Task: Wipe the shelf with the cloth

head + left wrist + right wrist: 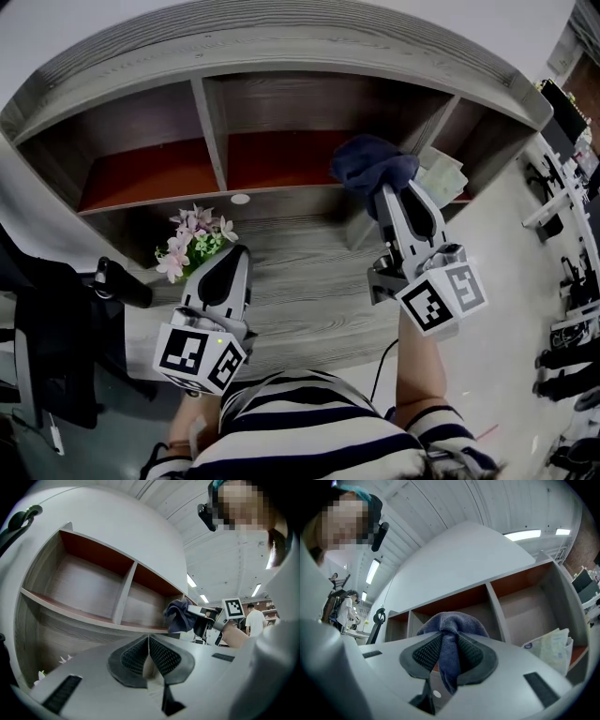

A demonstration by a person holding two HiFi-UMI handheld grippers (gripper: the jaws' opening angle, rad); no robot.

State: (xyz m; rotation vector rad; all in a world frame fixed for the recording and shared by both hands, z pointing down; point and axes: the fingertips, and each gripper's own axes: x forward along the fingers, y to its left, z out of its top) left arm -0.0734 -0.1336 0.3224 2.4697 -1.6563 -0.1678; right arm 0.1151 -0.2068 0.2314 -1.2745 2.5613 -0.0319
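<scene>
Right gripper (398,199) fingers pinching soft, limp cloth (368,161) by bunched middle, upper centre, at shelf (150,175); left gripper (228,258) fingers sitting closed, empty.

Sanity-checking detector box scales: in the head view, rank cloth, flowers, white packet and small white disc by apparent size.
1. blue cloth and flowers: look about alike, so not ranked against each other.
2. white packet, partly hidden.
3. white disc, clearly smallest.
</scene>
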